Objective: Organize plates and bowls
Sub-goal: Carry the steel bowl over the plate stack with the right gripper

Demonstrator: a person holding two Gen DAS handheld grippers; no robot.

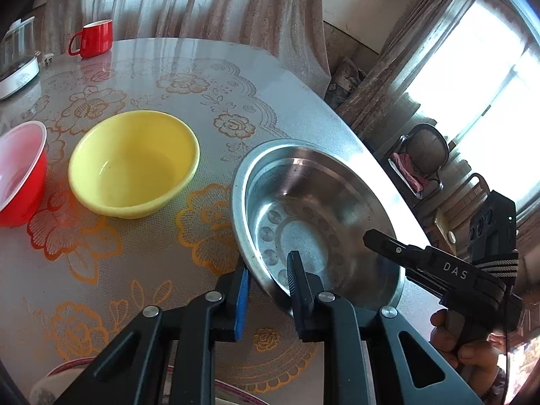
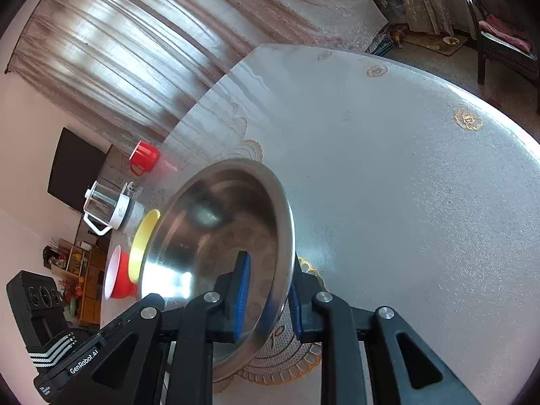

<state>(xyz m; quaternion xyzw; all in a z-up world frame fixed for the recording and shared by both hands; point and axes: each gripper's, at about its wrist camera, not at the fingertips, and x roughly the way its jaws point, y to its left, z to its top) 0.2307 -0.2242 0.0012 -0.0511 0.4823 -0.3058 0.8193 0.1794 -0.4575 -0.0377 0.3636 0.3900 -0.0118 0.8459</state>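
While the left wrist view is showing the steel bowl (image 1: 317,222) sitting near the table (image 1: 189,54) edge, the left gripper (image 1: 268,280) is straddling its near rim, one finger inside, one outside, narrowed on the rim. A yellow bowl (image 1: 133,163) and red bowl (image 1: 20,175) are waiting well to the left.

Looking from the right wrist, the right gripper (image 2: 268,290) is likewise pinching the steel bowl's (image 2: 216,236) rim between its blue pads. With both tools pulling on one thin, slick rim, uneven lifting is likely to twist it free.
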